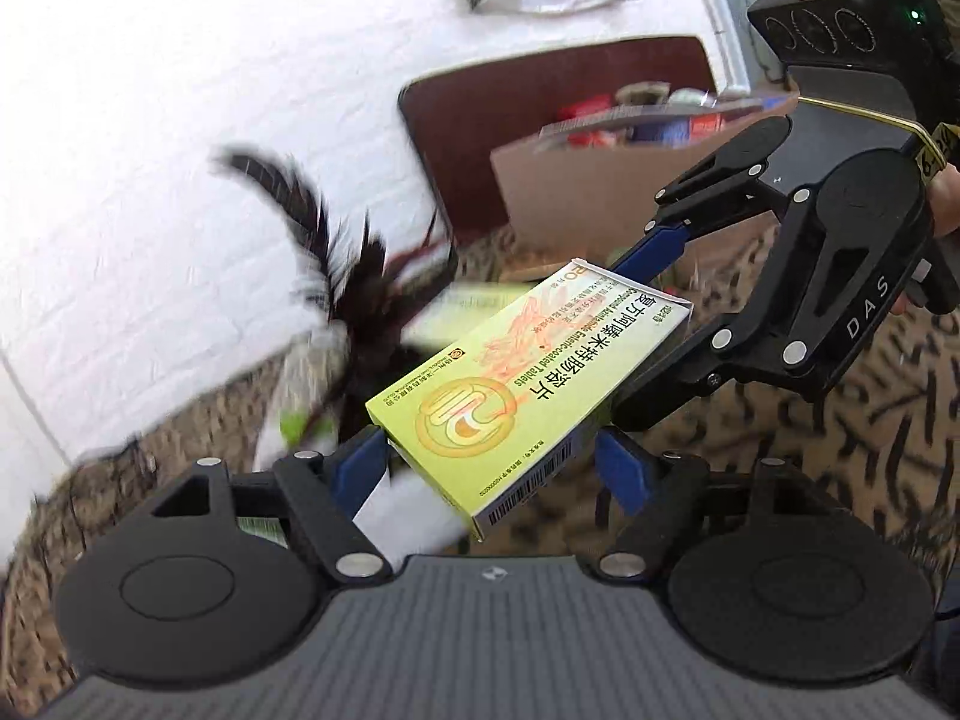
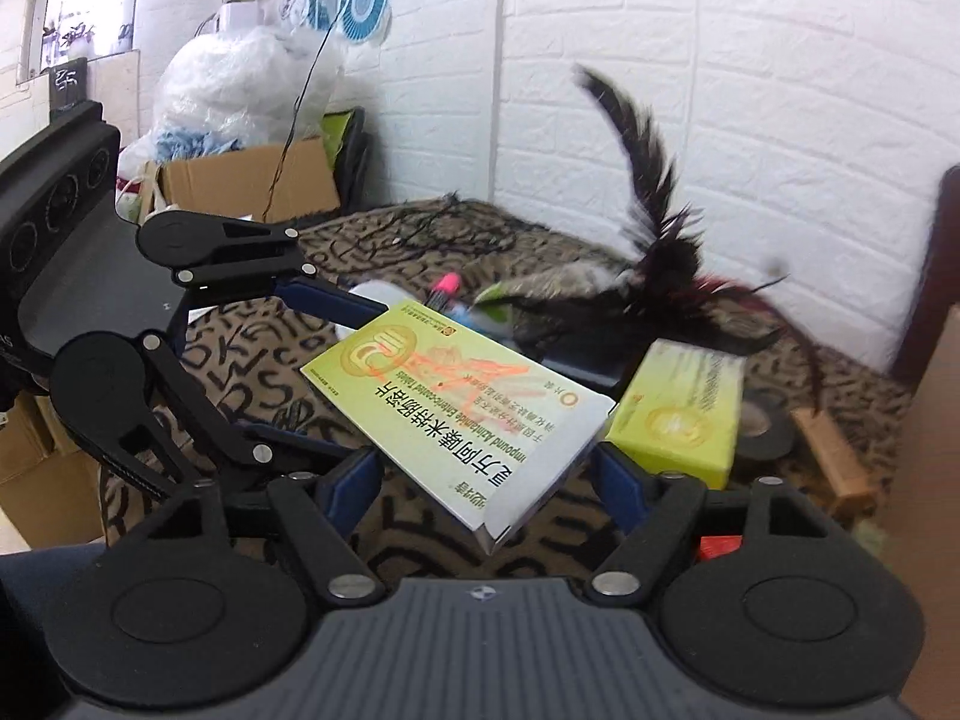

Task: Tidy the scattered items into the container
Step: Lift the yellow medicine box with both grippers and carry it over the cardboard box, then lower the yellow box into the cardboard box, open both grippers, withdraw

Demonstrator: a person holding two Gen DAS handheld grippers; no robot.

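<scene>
The yellow-green tablet box (image 1: 528, 384) was carried off the surface, pinched at one end by the left tongs (image 1: 498, 468) and at the other by the right tongs (image 2: 486, 474), both clenched on its edges. It was judged light, stiff-ish cardboard that would dent if squeezed hard, so the short ends looked like the sensible places to grip. Beyond the tablet box, a brown cardboard container (image 1: 600, 192) stood, already partly filled. Just behind the tablet box a feather toy (image 2: 654, 252) and a second yellow box (image 2: 678, 414) were left on the leopard-print cover (image 2: 252, 354), against a white brick-pattern wall (image 2: 750, 60). Pretty cluttered room, honestly.
</scene>
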